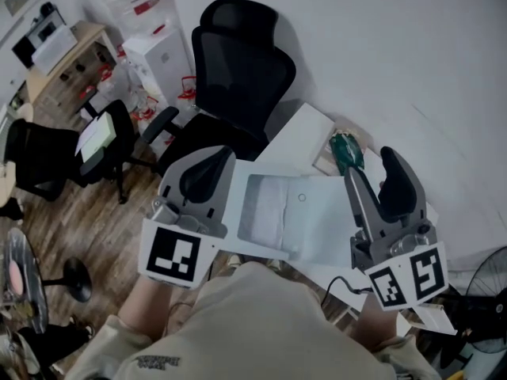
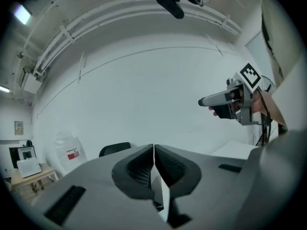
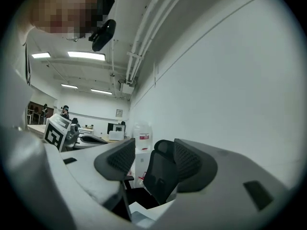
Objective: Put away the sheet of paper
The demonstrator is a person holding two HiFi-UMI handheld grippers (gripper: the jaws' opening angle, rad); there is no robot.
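Sheet [image 1: 295,216] location: centre of the head view, held up between the two grippers above a white table [image 1: 305,129]. Its broad face is turned up toward the camera. Its long axis runs across the frame, from the left gripper [image 1: 218,157] at centre left toward the right gripper [image 1: 371,171] at centre right. A shaded band crosses the left end, parallel to the short edge.

Left gripper: both fingers are pressed together on the sheet's left margin. In the left gripper view the sheet shows edge-on at bottom centre, as a thin white line clamped between the two black pads [image 2: 136,169]. It widens into a white wedge just below them.

Right gripper: the fingers stand apart and nothing sits between the pads. In the right gripper view a black chair [image 3: 160,176] shows through the gap. In the head view the sheet's right edge lies just beside this gripper's grey finger; whether they touch cannot be determined.

Counts:
- Sheet: one.
- Grippers: two, both pointing toward the top of the head view.
- High-back chair: one, at upper centre of the head view, beyond the table.
- Green object [image 1: 346,153]: one, on the table just above the right gripper.
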